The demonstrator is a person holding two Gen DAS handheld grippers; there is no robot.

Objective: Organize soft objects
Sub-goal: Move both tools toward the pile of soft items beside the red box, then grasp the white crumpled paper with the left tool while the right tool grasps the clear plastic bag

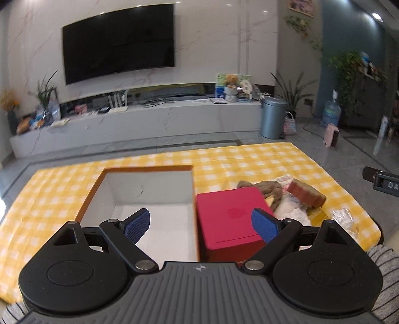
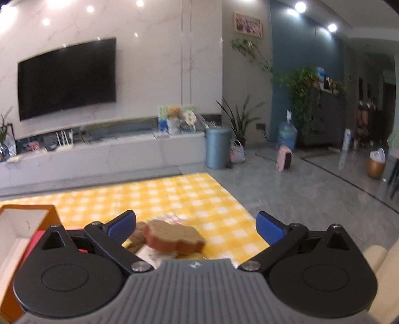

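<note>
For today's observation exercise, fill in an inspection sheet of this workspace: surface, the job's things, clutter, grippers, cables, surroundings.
Surface: table under a yellow checked cloth.
Job's things: open orange box, white inside, nothing in it; red box beside it; heap of soft items with a brown toast-shaped cushion on top.
Clutter: crumpled clear wrapper at the table edge.
Grippers: left gripper open, holding nothing; right gripper open over the cushion.
Cables: nothing seen on the table.
Surroundings: wall television, low cabinet, grey bin, plants.

A black television (image 1: 118,41) hangs on the marble wall (image 1: 212,37) above a long white console (image 1: 149,119); grey tiled floor (image 2: 299,189), ceiling spotlights (image 2: 300,6) upper right.
</note>
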